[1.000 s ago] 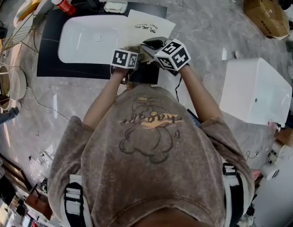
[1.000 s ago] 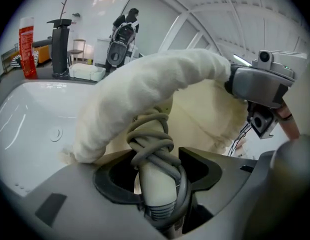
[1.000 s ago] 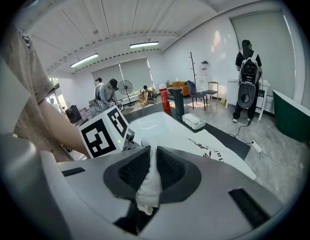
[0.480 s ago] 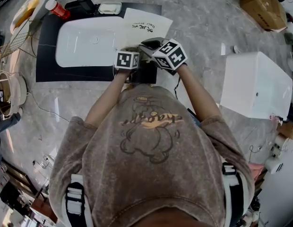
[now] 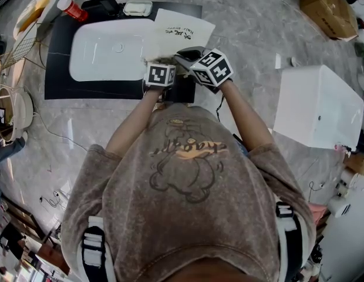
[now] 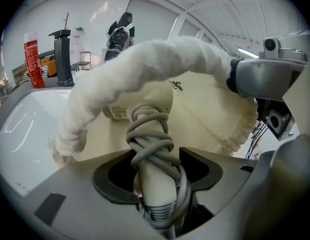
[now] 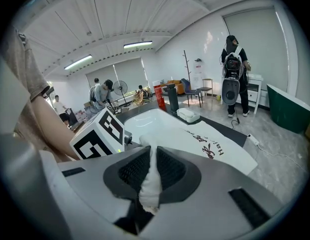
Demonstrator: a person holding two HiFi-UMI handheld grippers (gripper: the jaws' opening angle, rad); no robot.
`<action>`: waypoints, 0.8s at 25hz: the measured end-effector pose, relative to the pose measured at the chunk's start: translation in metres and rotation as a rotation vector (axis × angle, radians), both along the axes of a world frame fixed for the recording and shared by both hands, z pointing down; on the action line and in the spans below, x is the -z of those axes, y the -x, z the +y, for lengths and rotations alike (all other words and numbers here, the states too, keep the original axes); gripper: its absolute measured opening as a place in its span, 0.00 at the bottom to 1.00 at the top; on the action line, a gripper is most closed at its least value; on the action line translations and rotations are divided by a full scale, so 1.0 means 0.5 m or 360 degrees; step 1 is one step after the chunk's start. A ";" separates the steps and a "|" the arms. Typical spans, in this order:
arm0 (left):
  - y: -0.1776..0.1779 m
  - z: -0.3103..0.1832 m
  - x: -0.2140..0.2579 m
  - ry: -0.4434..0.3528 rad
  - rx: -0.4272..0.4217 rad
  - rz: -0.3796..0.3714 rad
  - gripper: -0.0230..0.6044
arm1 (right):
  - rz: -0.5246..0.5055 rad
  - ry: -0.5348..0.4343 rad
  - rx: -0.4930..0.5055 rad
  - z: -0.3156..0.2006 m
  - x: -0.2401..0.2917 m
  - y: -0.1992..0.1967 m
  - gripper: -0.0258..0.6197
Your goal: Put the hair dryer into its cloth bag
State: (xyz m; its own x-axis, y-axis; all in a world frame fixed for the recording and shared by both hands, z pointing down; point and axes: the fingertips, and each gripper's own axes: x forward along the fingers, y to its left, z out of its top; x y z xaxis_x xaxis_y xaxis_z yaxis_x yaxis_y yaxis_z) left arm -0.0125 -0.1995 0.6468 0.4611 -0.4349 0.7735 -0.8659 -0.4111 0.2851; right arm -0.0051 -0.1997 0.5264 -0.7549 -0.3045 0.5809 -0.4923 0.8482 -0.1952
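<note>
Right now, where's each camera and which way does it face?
Left gripper view: on left tool, along jaws holding hair dryer entering cloth bag; no body.
Right gripper view: on right tool, pinching cloth bag; left forearm shows.
Head view: on head, steeply down; shirt, left forearm, right forearm.
Shared: all show cloth bag.

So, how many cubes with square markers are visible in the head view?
2: the left cube sits on the left gripper, the right cube on the right gripper, close together. None seems hidden.
</note>
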 end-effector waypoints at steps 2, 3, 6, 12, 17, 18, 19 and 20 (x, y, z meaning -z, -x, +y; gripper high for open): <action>-0.001 0.001 0.000 0.0000 -0.0002 -0.0009 0.47 | -0.0001 0.0002 -0.0002 0.000 -0.001 -0.002 0.11; -0.001 0.003 0.000 -0.0001 -0.0002 -0.0014 0.47 | -0.0002 0.0003 -0.0003 0.001 -0.001 -0.003 0.11; -0.003 0.009 0.003 -0.0029 -0.0018 -0.0017 0.50 | 0.0004 0.0007 -0.0003 0.001 -0.006 -0.007 0.11; 0.005 0.026 0.026 -0.0119 -0.0018 0.0024 0.53 | 0.0009 0.0027 0.0012 0.003 -0.018 -0.009 0.11; 0.029 0.055 0.055 -0.0154 -0.0022 0.0052 0.53 | 0.0010 0.0038 0.0031 -0.001 -0.027 -0.006 0.11; 0.032 0.064 0.060 -0.0155 -0.0025 0.0062 0.53 | 0.0012 0.0041 0.0035 0.000 -0.029 -0.006 0.11; 0.034 0.072 0.063 -0.0152 -0.0028 0.0072 0.53 | 0.0012 0.0045 0.0037 0.001 -0.031 -0.007 0.11; 0.036 0.081 0.066 -0.0149 -0.0030 0.0080 0.53 | 0.0013 0.0049 0.0038 0.003 -0.033 -0.007 0.11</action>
